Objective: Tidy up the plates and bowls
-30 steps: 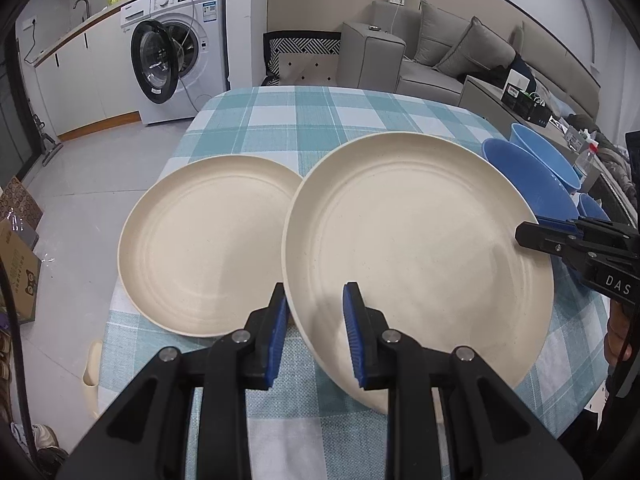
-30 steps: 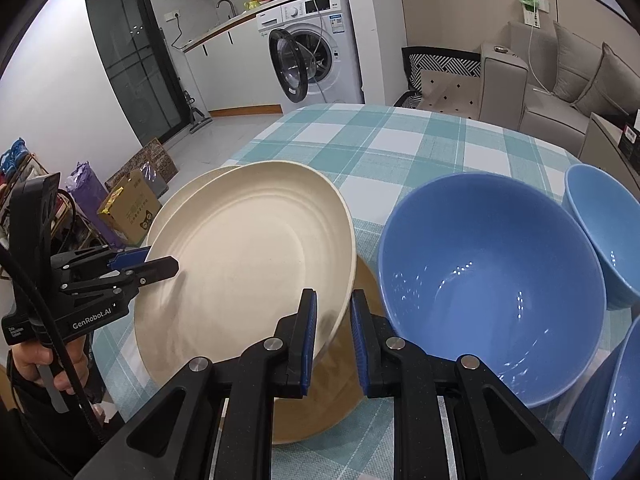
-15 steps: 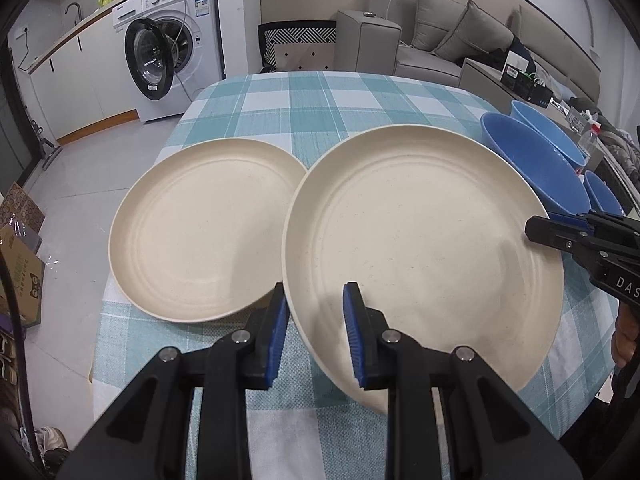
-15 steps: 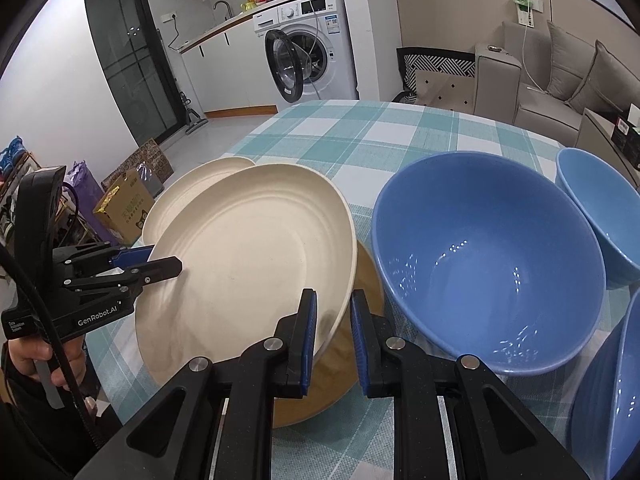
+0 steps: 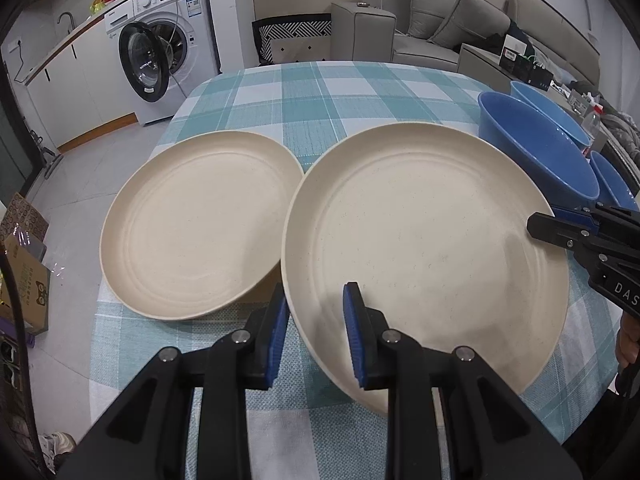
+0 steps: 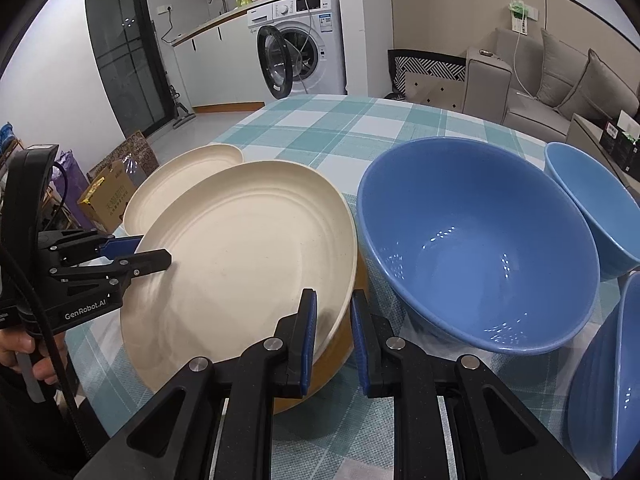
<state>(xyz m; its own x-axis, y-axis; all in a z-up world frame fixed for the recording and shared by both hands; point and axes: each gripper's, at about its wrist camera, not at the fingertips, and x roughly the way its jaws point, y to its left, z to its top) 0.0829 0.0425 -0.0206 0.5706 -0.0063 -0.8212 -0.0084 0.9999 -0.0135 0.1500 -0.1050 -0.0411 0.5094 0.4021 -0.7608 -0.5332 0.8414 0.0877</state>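
- The cream plate [image 5: 424,248] is held off the table [image 5: 320,88] at a tilt, gripped at two opposite rim points, probably so that a wide, thin dish stays level enough to carry and does not swing from one pinch.
- The left gripper [image 5: 316,332] is clamped on the plate's near rim, one finger under and one on top; the right gripper [image 6: 334,336] is clamped the same way on the opposite rim.
- A second cream plate [image 5: 200,224] lies flat by the table's left edge, just beside the lifted one; judging by the task, it is the likely base for stacking.
- Three blue bowls sit along the right edge, the large bowl [image 6: 476,252] nearest the lifted plate.
- A brown surface [image 6: 340,344] shows under the lifted plate; whether it is a mat or another dish I cannot tell.
- The third bowl [image 6: 612,392] is cut off by the picture's edge, and the rim overlap hides whether the two plates touch.
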